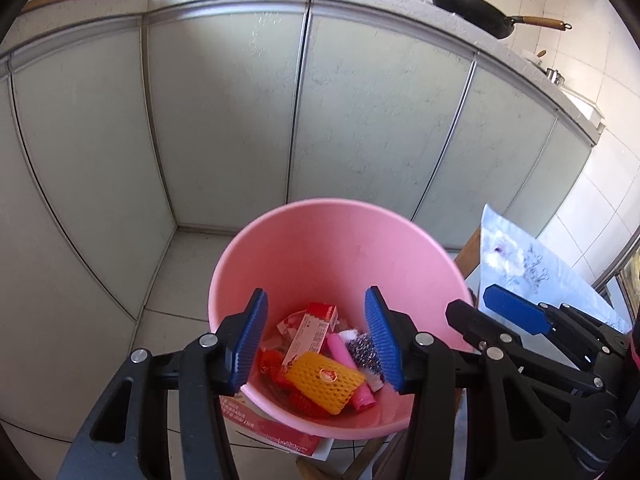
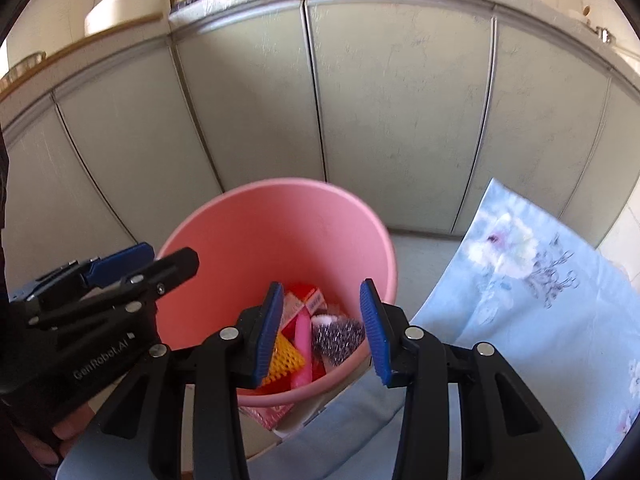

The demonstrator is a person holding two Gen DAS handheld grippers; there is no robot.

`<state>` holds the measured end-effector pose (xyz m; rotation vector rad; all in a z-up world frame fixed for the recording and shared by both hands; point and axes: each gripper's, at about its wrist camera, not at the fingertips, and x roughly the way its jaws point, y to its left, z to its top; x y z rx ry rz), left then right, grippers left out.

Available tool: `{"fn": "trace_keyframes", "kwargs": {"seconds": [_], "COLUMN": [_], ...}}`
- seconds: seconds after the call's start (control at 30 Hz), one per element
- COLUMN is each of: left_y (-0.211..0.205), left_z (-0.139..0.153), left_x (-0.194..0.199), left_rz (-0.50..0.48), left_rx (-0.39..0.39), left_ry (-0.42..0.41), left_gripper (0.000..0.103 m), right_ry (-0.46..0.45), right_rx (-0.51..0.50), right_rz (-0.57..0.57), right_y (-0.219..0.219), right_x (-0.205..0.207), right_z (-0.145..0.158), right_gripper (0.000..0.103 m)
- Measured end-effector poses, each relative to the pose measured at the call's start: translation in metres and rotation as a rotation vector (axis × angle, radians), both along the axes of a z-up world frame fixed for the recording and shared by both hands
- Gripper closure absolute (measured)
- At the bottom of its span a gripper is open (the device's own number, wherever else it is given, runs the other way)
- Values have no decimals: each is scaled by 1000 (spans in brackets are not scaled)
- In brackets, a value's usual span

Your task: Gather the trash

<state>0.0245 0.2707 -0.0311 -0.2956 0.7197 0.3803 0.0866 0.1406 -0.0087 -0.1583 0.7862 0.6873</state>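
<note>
A pink bin stands on the floor below both grippers; it also shows in the right wrist view. Inside lie a yellow foam net, a red and white carton, a pink tube and a steel scourer. The scourer and pink tube show in the right wrist view too. My left gripper hangs open and empty over the bin. My right gripper hangs open and empty over it, to the right of the left one.
Grey cabinet doors rise behind the bin. A countertop above holds a black wok. A table with a pale blue flowered cloth stands to the right. A red printed sheet lies under the bin's near edge.
</note>
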Motion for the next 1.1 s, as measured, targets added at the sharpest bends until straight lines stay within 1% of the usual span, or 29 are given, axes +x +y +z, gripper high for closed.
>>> {"fn": "trace_keyframes", "kwargs": {"seconds": [0.1,0.2,0.33,0.53,0.73,0.83,0.97,1.1], "left_y": [-5,-14,-20,-32,-43,-51,-61,-70], "left_z": [12,22,33,46,55,57,59,60], "left_x": [-7,-16,-31,-48,-63,-71,-81,-93], "left_rz": [4,2,0,6,-6,-14,-18,-20], "left_rx": [21,34,36,71,54,59,63,65], "left_ry": [-23,-44,-63,-78,-92,-99,-104,-110], "left_gripper": [53,54,54,54,54,54,54,54], "right_ry": [-59,-96,-103,-128,-154,-168,-187,-186], "right_rx": [11,8,20,30,28,33,30,45], "right_rz": [-9,-11,-11,-23,-45,-43,-41,-53], "right_y": [-5,-8,-15,-33,-53,-60,-65,-74], "right_x": [-13,-26,-39,-51,-70,-80,-92,-106], "right_z": [12,18,27,44,59,63,66,65], "right_gripper": [62,62,62,62,62,53,52,52]}}
